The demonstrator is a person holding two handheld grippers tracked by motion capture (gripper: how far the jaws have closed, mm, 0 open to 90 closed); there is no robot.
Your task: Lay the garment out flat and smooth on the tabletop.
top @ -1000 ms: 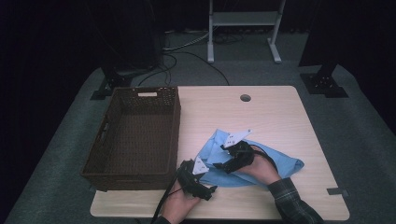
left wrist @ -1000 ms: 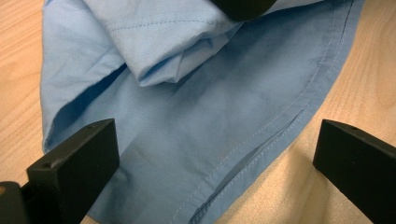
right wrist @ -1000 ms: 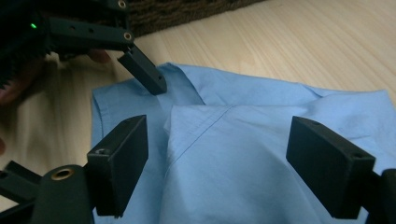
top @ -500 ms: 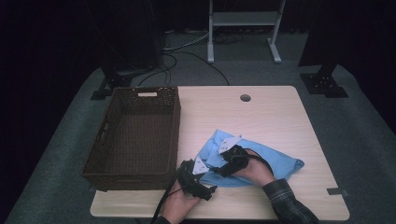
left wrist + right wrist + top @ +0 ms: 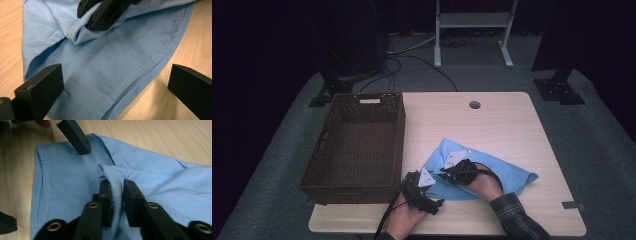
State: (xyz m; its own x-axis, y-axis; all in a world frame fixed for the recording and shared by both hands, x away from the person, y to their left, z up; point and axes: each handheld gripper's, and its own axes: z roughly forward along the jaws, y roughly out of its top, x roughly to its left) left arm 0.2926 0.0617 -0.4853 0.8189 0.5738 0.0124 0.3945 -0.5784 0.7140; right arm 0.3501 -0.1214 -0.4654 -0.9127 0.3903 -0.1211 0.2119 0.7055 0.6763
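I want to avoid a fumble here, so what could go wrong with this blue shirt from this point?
The right gripper, whose jaws have just been closing, pinches only a thin fold of the blue shirt, so the fabric may slip out when lifted. The left gripper stands open over the hem; lifting one-handed could drag the shirt across the table or bunch it.

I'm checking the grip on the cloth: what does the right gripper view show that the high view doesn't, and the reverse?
Right gripper view alone: a pinched ridge of the blue shirt pressed between the jaws of the right gripper, which have just been closing, plus the stitched hem.

High view alone: the brown wicker basket left of the shirt, and the table with its round hole.

Both: the shirt on the wooden tabletop, and the left gripper close by, its jaws apart in the left gripper view.
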